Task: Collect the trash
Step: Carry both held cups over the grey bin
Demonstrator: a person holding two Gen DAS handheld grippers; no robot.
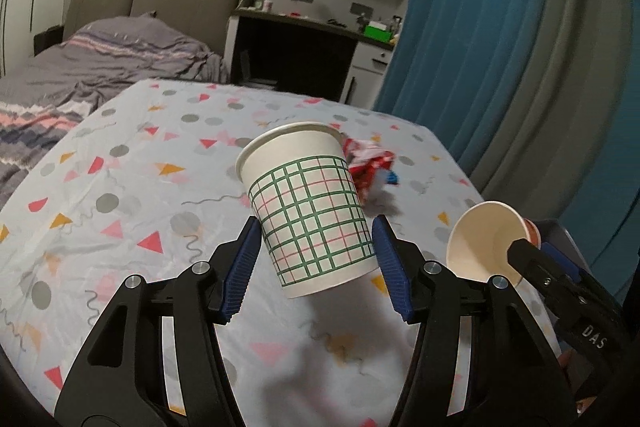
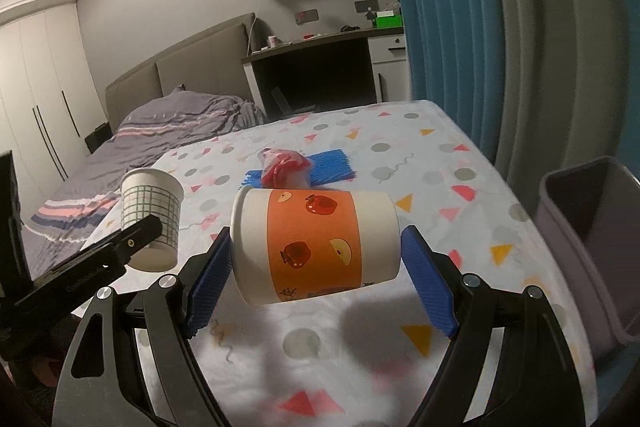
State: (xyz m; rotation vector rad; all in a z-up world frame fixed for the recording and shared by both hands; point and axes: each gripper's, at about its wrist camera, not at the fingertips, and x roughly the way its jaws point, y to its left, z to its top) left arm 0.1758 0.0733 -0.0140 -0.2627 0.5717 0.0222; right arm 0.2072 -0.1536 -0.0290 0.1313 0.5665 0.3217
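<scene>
In the left wrist view, the left tool [image 1: 316, 251] is clamped on a white paper cup with a green and pink grid print [image 1: 310, 211], its blue pads pressing the lower wall while the cup hangs tilted, clear of the surface covered by a pale cloth with coloured triangles and dots [image 1: 120, 187]; a crumpled red and white wrapper [image 1: 368, 163] lies beyond it, and the other cup shows mouth-on at the right edge. In the right wrist view, the right tool [image 2: 316, 267] grips a white paper cup with an orange apple-print band [image 2: 316, 247] lying sideways across its span, pads on rim end and base end, also off the surface. A grey plastic bin [image 2: 592, 239] stands just past the surface's right edge, and the wrapper rests on a blue mesh sheet [image 2: 328, 167]. To do this carry well, I judge each squeeze should stay light, since thin paper walls crush and slip; the right cup should reach the bin mouth first, released only once over the opening.
</scene>
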